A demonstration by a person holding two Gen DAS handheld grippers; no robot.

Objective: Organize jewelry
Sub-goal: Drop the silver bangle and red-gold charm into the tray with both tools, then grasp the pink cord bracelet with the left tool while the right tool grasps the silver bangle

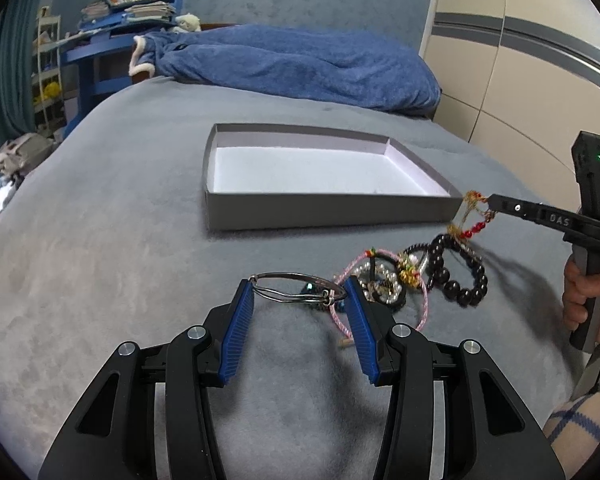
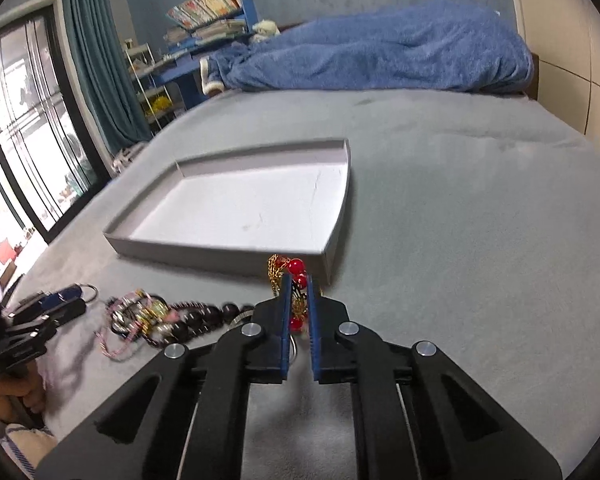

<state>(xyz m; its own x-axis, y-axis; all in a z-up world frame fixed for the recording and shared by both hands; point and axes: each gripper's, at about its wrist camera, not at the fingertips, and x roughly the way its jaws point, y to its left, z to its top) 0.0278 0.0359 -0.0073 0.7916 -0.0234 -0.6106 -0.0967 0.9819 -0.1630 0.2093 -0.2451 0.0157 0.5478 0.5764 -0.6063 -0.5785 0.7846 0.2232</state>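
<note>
Box: our grey box (image 1: pixel 324 210) sits bare on the bed (image 1: pixel 100 240); nothing filed yet.
Right gripper (image 2: pixel 299 292): jaws nearly closed, pinching the red-bead gold chain (image 2: pixel 296 270) just short of the box.
Left gripper (image 1: pixel 300 296): jaws wide, flanking the silver bangle (image 1: pixel 296 288), apparently unclamped.
Remaining: the jewelry pile (image 1: pixel 412 276) beside the box.

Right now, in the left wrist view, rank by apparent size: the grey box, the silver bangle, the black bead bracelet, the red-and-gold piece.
1. grey box, clearly largest.
2. silver bangle and black bead bracelet: look alike; unranked.
3. red-and-gold piece, smallest, partly hidden by the right gripper.
</note>
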